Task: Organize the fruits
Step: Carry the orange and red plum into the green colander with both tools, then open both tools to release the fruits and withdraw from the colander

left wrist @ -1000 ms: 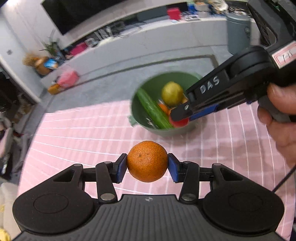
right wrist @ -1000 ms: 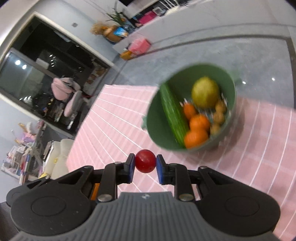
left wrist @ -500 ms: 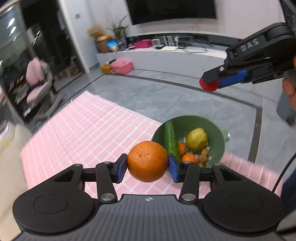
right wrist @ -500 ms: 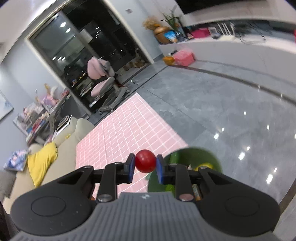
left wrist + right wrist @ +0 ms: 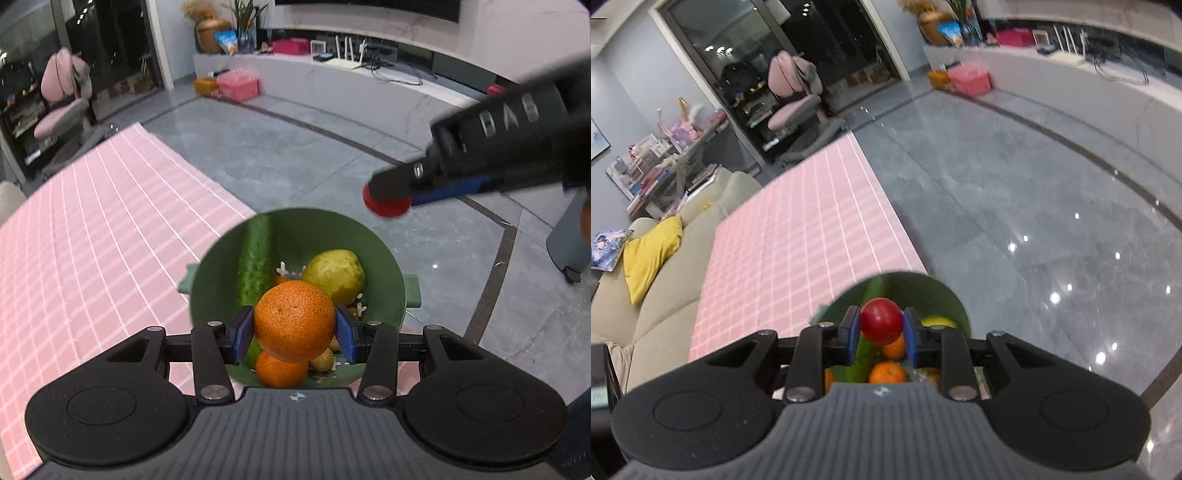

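2 grippers (image 5: 294, 334) (image 5: 881, 328) clamp orange (image 5: 294, 320), tomato (image 5: 881, 319) over bowl (image 5: 384, 273).

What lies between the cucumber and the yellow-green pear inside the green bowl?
In the left wrist view, small oranges lie between cucumber and pear, in the bowl.

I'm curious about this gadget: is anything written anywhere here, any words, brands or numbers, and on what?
"DAS": white letters, blurred, on the arm of the right gripper, seen in the left wrist view.
Snack bag beside the gold vase: print too small to read.
Nothing else is legible.
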The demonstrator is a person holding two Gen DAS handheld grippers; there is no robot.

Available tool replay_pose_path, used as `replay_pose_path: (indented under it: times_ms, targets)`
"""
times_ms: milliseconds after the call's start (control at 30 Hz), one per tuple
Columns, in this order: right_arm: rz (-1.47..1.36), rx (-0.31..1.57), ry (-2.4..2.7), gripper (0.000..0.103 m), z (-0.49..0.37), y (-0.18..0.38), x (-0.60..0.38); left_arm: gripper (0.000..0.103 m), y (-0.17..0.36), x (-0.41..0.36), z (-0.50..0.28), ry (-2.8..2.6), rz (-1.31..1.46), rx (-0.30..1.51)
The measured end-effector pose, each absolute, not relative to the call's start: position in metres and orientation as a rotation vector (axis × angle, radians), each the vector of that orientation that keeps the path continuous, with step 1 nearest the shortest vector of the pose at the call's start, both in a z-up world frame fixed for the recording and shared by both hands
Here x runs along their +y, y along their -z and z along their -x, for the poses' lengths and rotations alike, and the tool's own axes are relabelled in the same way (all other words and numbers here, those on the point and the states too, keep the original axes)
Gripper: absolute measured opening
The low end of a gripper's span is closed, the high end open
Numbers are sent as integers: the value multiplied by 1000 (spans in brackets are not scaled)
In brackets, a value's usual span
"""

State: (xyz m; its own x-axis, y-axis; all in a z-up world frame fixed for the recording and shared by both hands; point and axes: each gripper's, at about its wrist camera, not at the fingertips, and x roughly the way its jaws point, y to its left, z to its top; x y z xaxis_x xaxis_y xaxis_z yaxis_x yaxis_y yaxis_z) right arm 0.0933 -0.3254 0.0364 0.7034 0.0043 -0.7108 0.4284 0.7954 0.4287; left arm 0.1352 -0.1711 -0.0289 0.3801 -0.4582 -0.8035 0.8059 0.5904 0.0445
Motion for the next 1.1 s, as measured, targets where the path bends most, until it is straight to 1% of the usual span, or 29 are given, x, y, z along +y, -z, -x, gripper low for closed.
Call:
replay_pose_path:
  times_ms: [200, 367, 500, 600, 633, 667, 700, 733, 1000, 1100]
  targets:
    - [-626, 815, 252, 21, -98, 0, -328, 53, 42, -181, -139, 841, -490, 891]
    - [-562, 951, 187, 21, -118, 30, -322, 53, 59, -187, -138, 818, -508, 949]
    - [-538, 1006, 171, 24, -124, 44, -319, 53, 65, -187, -135, 816, -515, 965]
    - [-534, 1009, 166, 24, -124, 46, -318, 54, 61, -187, -133, 816, -516, 968]
    - [-533, 1009, 169, 25, -123, 45, -318, 61, 60, -188, -133, 814, -517, 963]
    - [-535, 1006, 169, 36, -123, 44, -319, 70, 57, -189, -132, 824, -515, 955]
    - [-534, 996, 168, 42, -123, 42, -319, 75, 54, -190, -131, 832, -512, 945]
    - [-525, 985, 169, 43, -123, 40, -318, 79, 50, -190, -129, 836, -509, 929]
    - [-473, 932, 158, 43, -113, 16, -318, 81, 22, -166, -124, 799, -402, 914]
    - [-436, 920, 152, 44, -108, 3, -317, 84, 9, -149, -123, 766, -315, 925]
